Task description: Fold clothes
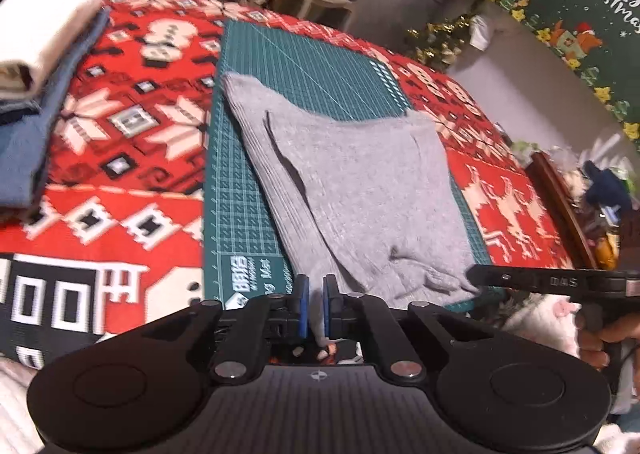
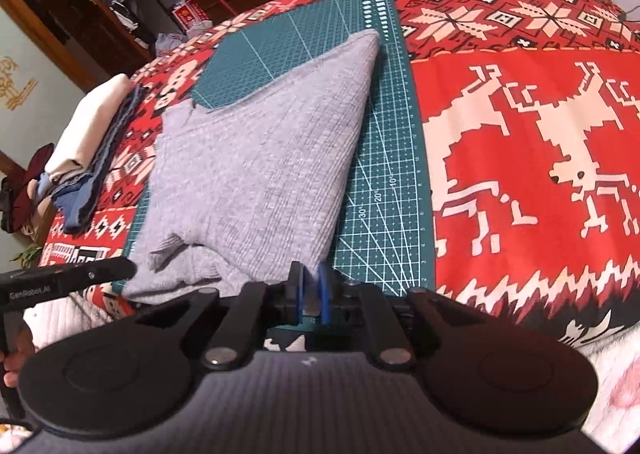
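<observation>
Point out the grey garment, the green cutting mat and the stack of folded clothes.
grey garment (image 1: 360, 189): left wrist view, middle of the top layer.
green cutting mat (image 2: 384, 189): right wrist view, bare gridded part.
stack of folded clothes (image 1: 44, 37): left wrist view, white top piece.

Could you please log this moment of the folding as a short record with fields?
garment: grey ribbed knit top, partly folded, lying on the green cutting mat
surface: red patterned Christmas blanket
left gripper: jaws shut on the garment's near edge
right gripper: jaws shut on the near edge too
finished pile: cream and blue folded clothes, left of the mat
</observation>
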Motion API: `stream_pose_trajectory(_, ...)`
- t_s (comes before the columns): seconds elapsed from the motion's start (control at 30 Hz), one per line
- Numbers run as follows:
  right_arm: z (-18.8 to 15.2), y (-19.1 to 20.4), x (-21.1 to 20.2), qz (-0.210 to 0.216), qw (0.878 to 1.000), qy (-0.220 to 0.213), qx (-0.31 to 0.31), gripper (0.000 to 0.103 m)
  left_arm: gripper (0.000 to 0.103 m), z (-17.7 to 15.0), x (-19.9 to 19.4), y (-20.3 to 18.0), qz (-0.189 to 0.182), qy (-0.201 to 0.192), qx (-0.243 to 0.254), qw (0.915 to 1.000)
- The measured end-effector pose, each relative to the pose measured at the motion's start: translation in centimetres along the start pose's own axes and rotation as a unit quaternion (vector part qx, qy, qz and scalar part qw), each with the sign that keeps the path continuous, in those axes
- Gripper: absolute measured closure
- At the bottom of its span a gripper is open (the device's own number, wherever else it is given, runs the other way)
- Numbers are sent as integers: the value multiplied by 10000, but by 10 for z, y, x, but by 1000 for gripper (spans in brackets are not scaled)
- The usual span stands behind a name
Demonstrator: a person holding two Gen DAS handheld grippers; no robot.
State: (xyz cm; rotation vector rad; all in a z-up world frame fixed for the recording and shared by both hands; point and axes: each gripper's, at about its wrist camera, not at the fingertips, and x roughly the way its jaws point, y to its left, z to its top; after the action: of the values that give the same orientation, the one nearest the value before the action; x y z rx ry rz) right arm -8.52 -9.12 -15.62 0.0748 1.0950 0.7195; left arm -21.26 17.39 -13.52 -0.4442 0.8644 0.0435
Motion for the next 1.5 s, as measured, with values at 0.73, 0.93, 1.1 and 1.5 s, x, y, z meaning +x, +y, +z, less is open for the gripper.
stream_pose_trajectory(0.73, 24, 25, 10, -509, 9925, -824, -752, 96, 96, 48, 70, -96, -578, -444, 1267, 9893)
stream_pose_trajectory(0.93, 14, 15, 17, -571, 9927, -755, -749, 96, 96, 41, 97, -92, -547, -33, 1272, 9904)
stream_pose_trajectory(1.1, 30, 9, 8, -574, 9925, -936, -533, 95, 96, 52, 89, -92, -701, -204, 1186, 9903)
stream_pose_trajectory(1.5, 52, -2, 35, -557, 9937, -925, -295, 95, 96, 77, 126, -95, -776, 63, 1173, 9900)
